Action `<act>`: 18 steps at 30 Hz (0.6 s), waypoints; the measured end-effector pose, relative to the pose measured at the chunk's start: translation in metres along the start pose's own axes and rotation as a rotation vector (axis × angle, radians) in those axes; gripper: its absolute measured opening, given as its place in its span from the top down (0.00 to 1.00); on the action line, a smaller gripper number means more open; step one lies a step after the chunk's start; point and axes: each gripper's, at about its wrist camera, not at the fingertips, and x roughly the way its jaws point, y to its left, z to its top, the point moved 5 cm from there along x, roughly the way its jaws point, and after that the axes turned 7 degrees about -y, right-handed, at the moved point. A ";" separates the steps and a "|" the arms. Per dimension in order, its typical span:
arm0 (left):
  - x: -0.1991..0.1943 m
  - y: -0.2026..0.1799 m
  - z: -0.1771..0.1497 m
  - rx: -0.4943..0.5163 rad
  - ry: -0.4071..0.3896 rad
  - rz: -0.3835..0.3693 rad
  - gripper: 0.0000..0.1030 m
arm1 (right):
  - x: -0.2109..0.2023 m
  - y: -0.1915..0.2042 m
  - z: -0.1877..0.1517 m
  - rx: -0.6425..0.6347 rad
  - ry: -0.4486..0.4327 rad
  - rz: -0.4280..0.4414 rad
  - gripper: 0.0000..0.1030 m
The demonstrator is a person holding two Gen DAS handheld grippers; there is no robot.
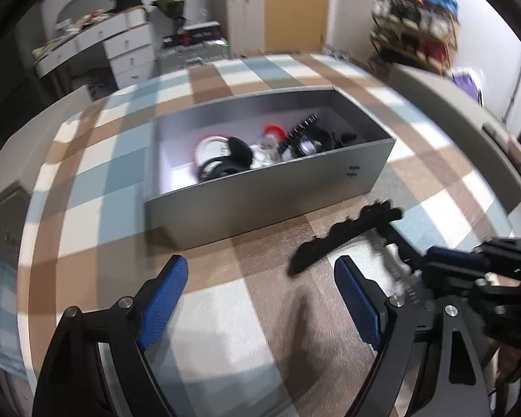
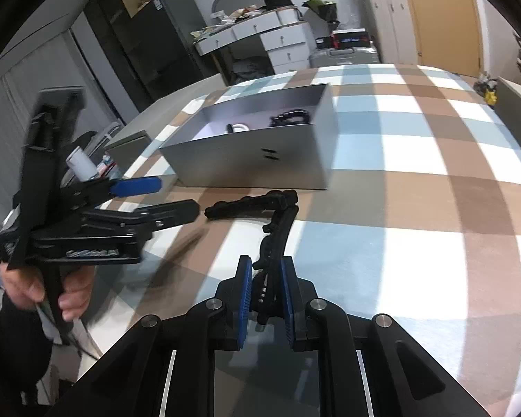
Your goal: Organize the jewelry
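Observation:
A black hair claw clip point(image 2: 267, 215) is held open above the checked tablecloth; it also shows in the left wrist view point(image 1: 344, 232). My right gripper point(image 2: 265, 278) is shut on the clip's handle end. My left gripper point(image 1: 260, 285) is open and empty, just left of the clip; in the right wrist view it shows at the left point(image 2: 177, 198). A grey open box point(image 1: 271, 187) stands beyond, holding several black, white and red accessories point(image 1: 271, 146); in the right wrist view the box point(image 2: 260, 156) is straight ahead.
The table carries a blue, brown and white checked cloth point(image 1: 225, 312). A grey lid or panel point(image 1: 469, 132) lies at the right edge. A white desk point(image 2: 260, 31), cabinets and a shelf of clutter point(image 1: 413, 24) stand behind the table.

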 end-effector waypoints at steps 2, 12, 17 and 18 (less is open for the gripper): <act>0.006 -0.007 0.003 0.020 0.013 -0.048 0.19 | -0.007 -0.006 0.000 0.011 -0.011 -0.017 0.85; 0.023 -0.066 0.016 0.251 0.015 -0.192 0.19 | -0.020 -0.025 -0.013 0.026 0.002 -0.017 0.85; 0.030 -0.082 0.016 0.294 0.020 -0.223 0.19 | -0.032 -0.033 -0.017 0.047 -0.017 -0.033 0.85; 0.031 -0.085 0.017 0.303 0.024 -0.232 0.19 | -0.034 -0.034 -0.019 0.048 -0.017 -0.031 0.85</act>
